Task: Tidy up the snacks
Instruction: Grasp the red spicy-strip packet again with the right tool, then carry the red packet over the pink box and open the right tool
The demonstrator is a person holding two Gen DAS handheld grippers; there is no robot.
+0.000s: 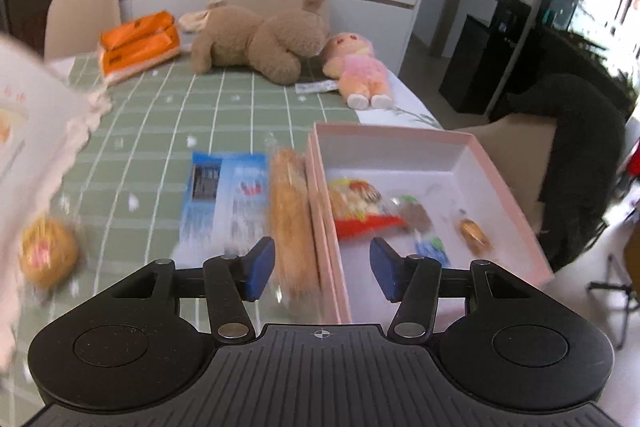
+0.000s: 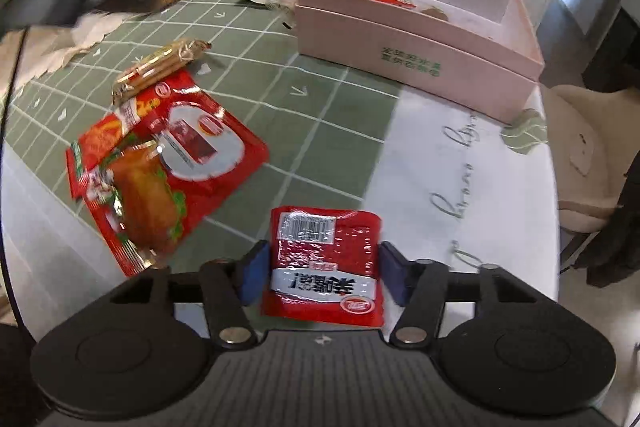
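A pink box point(image 1: 500, 167) point(image 2: 400, 43) stands on the green checked tablecloth and holds several small snack packets point(image 1: 360, 203). My left gripper point(image 1: 322, 269) is open and empty above the box's left wall, over a long bread packet point(image 1: 290, 211) lying beside the box. A blue packet point(image 1: 224, 195) and a round cake point(image 1: 48, 251) lie further left. My right gripper point(image 2: 322, 275) is open, its fingers on either side of a small red packet point(image 2: 324, 263) lying on the table. A large red chicken packet point(image 2: 160, 163) and a biscuit stick pack point(image 2: 160, 67) lie to its left.
A brown teddy bear point(image 1: 260, 39), a pink doll point(image 1: 356, 67) and an orange tissue pack point(image 1: 138, 41) lie at the table's far end. A white lacy sleeve point(image 1: 36, 147) fills the left edge. Chairs stand behind the table and at its right edge point(image 2: 580, 155).
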